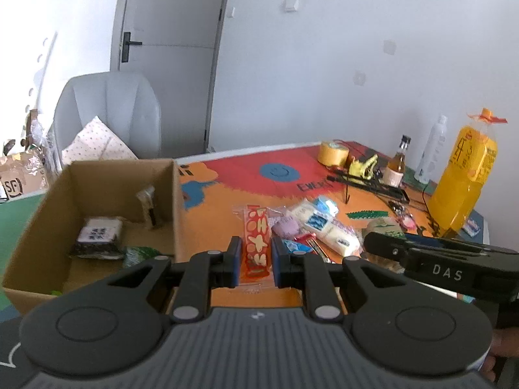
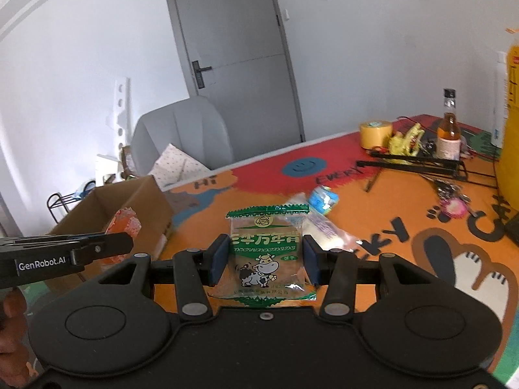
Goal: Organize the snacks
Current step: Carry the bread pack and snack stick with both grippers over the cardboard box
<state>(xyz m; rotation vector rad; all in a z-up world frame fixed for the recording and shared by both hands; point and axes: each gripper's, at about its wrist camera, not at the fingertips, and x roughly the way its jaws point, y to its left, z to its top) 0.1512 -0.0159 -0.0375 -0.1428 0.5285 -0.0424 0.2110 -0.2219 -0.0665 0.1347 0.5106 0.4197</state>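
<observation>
L claw [image 1: 256, 256]: pinching orange-red snack pkt [image 1: 257, 243], lifted for boxing. R claw [image 2: 264, 259]: pinching green cow biscuit pkt [image 2: 267, 253], same. Cardboard box [image 1: 176, 194] at left, w/ a few pkts in. Loose snacks [image 1: 321, 227] on worktop [image 1: 220, 201].

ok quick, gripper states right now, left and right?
Left gripper: closed on the orange snack packet.
Right gripper: closed on the green cow biscuit packet.
</observation>
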